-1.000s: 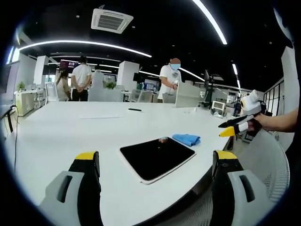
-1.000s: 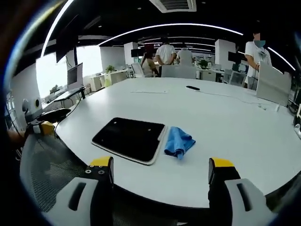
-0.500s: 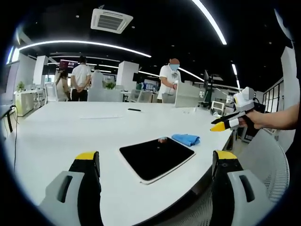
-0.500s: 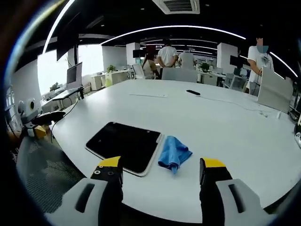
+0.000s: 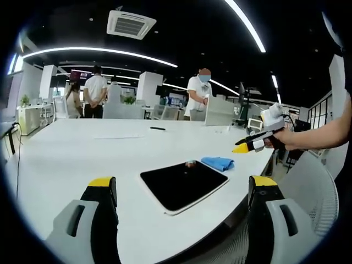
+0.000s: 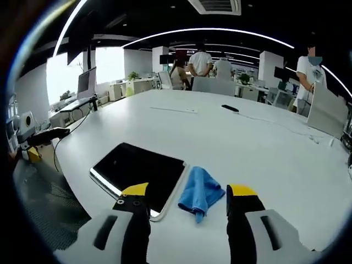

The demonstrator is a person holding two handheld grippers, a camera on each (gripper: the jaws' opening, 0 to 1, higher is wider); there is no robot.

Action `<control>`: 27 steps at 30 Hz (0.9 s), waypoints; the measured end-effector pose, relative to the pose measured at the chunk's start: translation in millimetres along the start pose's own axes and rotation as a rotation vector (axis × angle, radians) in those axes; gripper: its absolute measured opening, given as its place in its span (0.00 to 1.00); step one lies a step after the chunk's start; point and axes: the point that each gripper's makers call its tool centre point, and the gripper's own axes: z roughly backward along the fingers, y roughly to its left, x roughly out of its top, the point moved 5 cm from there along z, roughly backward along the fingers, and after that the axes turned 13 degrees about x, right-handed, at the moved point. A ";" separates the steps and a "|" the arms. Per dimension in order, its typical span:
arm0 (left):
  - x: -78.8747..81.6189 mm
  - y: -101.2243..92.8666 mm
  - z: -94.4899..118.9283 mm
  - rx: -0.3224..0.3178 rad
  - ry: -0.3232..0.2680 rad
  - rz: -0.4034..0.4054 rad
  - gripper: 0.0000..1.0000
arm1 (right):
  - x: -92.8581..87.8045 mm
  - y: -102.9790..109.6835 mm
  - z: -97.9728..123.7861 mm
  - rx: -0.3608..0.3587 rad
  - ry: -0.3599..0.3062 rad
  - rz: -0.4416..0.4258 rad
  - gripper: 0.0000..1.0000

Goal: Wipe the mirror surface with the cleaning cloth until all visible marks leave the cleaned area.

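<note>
Two things belonging to the task lie on the white counter [image 5: 66, 159]: the dark mirror [image 5: 183, 185], flat in its pale frame, and the blue cleaning cloth [image 5: 218, 163], crumpled just beside one of its short edges.

From the left gripper view, the left gripper [image 5: 181, 190] hangs back at the near edge of the counter with its yellow-tipped jaws spread wide and nothing between them. The mirror sits between the jaws and farther out, the cloth beyond its far right corner. This view also takes in the right gripper [image 5: 245, 146] coming from the right, held in a person's hand [image 5: 278, 140] above the counter's edge and pointing toward the cloth; how far its jaws stand apart cannot be told from here. A small reddish spot [image 5: 190, 163] shows on the mirror's far edge, too small to identify.

The right gripper view gives the closer look. The right gripper [image 6: 187, 191] has its jaws open, narrower than the left's, and the cloth [image 6: 199, 190] lies directly between the two tips, low in the picture, not yet touched. The mirror [image 6: 137, 172] runs off to the left, its near corner passing under the left-hand jaw. Far across the counter a small black object [image 6: 230, 108] lies alone, and several people [image 6: 201, 61] stand in the office behind.
</note>
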 end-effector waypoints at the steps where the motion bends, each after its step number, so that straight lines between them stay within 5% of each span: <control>1: -0.1 -0.1 0.0 -0.001 0.000 0.000 0.98 | -0.1 -1.0 -0.9 -0.001 0.003 0.011 0.49; 27: -0.9 0.5 -0.4 0.003 0.007 -0.002 0.98 | -25.4 -33.4 -59.4 0.013 0.118 0.054 0.27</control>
